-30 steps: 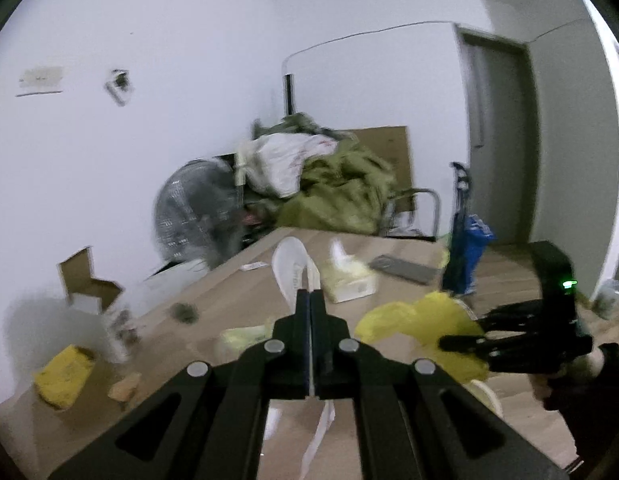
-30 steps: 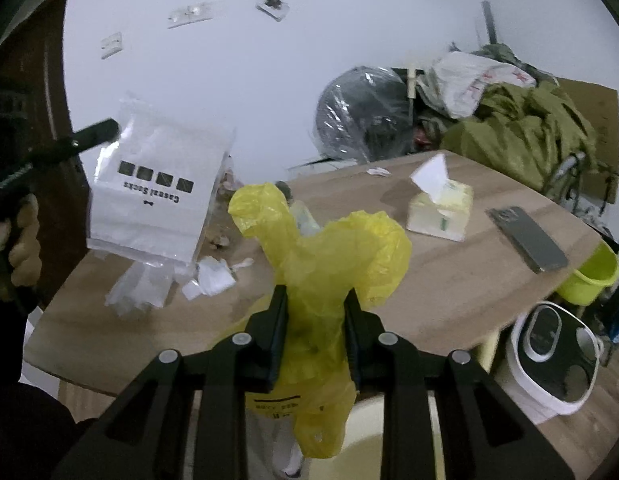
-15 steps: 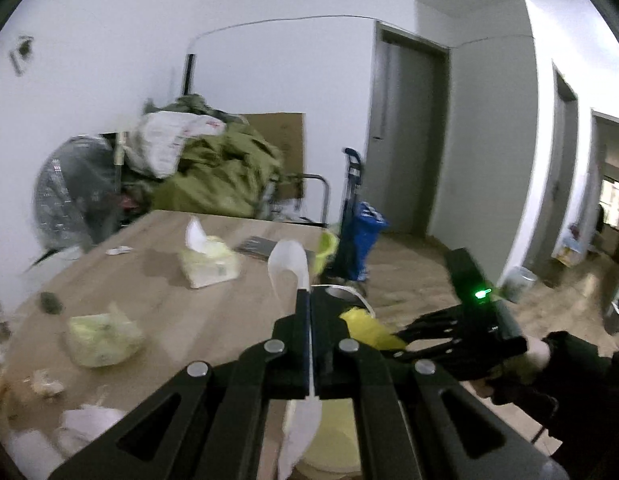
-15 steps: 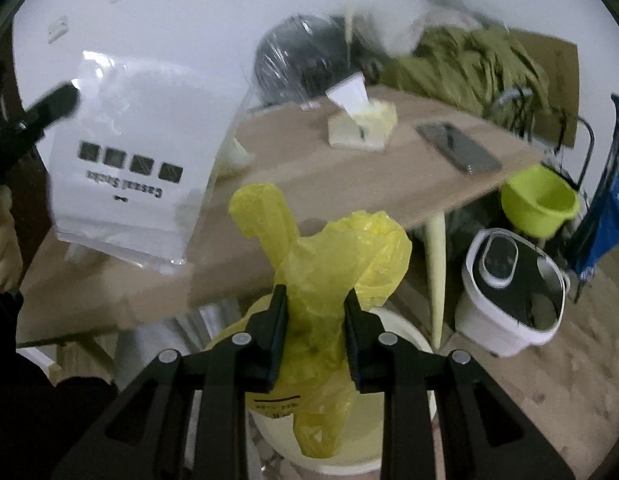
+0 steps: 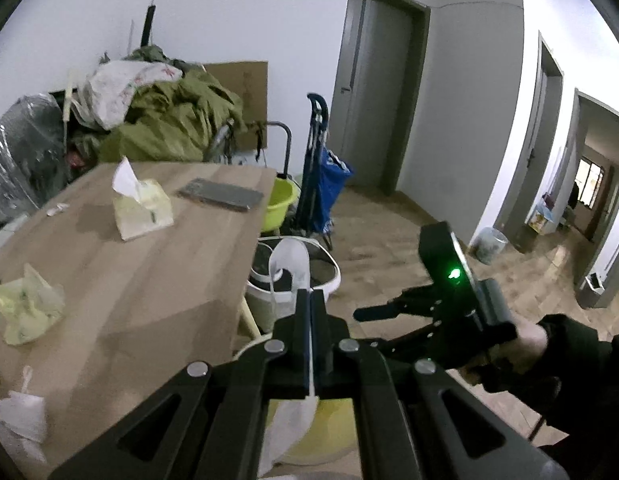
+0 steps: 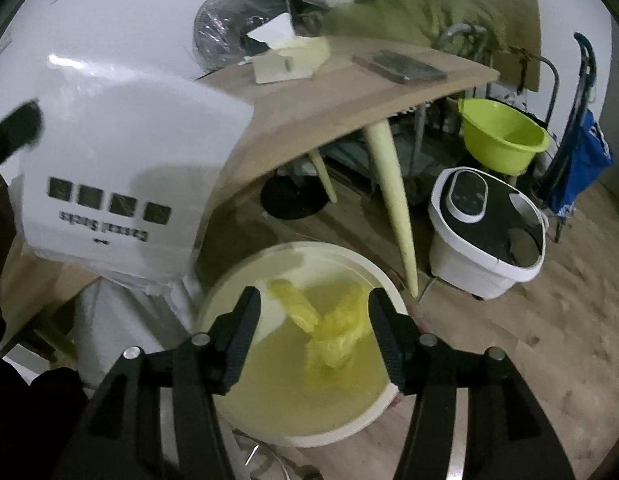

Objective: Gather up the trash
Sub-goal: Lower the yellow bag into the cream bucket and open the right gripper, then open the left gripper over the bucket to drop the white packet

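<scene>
My right gripper (image 6: 314, 300) is open, right above a round cream trash bin (image 6: 383, 280) on the floor. A crumpled yellow plastic bag (image 6: 329, 322) is inside the bin, free of my fingers. My left gripper (image 5: 309, 300) is shut on a white plastic socks package (image 5: 290, 258); in the right wrist view the package (image 6: 125, 168) hangs flat at the left, above and beside the bin. The right gripper also shows in the left wrist view (image 5: 393, 312), open, with the bin (image 5: 325, 432) below it.
A wooden table (image 5: 157, 280) holds a tissue pack (image 5: 139, 208), a phone (image 5: 221, 194), a pale crumpled bag (image 5: 27, 310) and white scraps (image 5: 19, 412). On the floor stand a white appliance (image 6: 489, 232), a green basin (image 6: 501, 136) and a blue cart (image 5: 325, 188).
My right gripper moved from the table down over the bin, opened and let go of the yellow bag, which dropped in. My left gripper swung right with the package toward the bin.
</scene>
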Tool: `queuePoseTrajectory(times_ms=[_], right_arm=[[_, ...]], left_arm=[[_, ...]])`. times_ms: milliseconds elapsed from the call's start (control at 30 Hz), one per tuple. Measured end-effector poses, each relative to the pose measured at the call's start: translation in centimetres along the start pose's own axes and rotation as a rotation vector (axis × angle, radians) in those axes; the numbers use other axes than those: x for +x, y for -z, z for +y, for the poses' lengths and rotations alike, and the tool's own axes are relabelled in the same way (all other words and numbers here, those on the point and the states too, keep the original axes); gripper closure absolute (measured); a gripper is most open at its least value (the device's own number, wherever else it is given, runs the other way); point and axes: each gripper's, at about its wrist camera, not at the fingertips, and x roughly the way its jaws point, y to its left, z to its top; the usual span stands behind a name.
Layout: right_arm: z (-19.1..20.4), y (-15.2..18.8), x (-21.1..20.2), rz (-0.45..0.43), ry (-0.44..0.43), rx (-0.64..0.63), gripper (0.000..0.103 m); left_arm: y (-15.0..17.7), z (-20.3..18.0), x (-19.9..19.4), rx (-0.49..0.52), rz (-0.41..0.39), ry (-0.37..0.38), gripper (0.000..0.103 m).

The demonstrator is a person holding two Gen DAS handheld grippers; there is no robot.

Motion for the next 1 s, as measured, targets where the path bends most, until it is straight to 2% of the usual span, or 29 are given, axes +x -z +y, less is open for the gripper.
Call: queuePoseTrajectory(times_ms=[200, 300, 600, 633, 700, 733, 767, 867, 1000], right_arm=[[-1.7, 0.8, -1.7, -0.013, 0.057, 0.027, 0.049], [-2.4, 1.3, -2.7, -0.030, 0.092, 0.046, 0.049], [-2.9, 1.0, -4.6, -0.069, 0.149, 0.053, 0.049], [-2.8, 0.8, -4.7, -0.072, 0.150, 0.049, 0.049], [-2.6, 0.6, -4.9, -0.078, 0.149, 0.043, 0.049], [-2.5, 0.4, -4.8, -0.079, 0.148, 0.040, 0.049], [-2.3, 0.1, -4.7, -0.079, 0.146, 0.034, 0.049], [-1.7, -0.4, -4.4, -0.076, 0.140, 0.016, 0.049], [-0.2, -2.0, -3.8, -0.090, 0.117, -0.013, 0.049]], left_arm=[[0.4, -0.6, 3.6, 0.031, 0.071, 0.047, 0.103], [0.8, -1.3, 5.2, 0.058, 0.100, 0.003, 0.103], [2.6, -0.2, 9.6, -0.049, 0.292, -0.015, 0.102], [2.7, -0.1, 9.6, -0.054, 0.292, -0.020, 0.099], [2.7, 0.1, 9.3, -0.064, 0.279, -0.022, 0.081], [2.7, 0.4, 8.9, -0.077, 0.264, -0.015, 0.061], [2.6, 0.5, 8.6, -0.086, 0.250, -0.012, 0.051], [2.2, 1.3, 7.0, -0.096, 0.204, -0.032, 0.049], [1.9, 2.2, 5.0, -0.091, 0.151, -0.113, 0.049]])
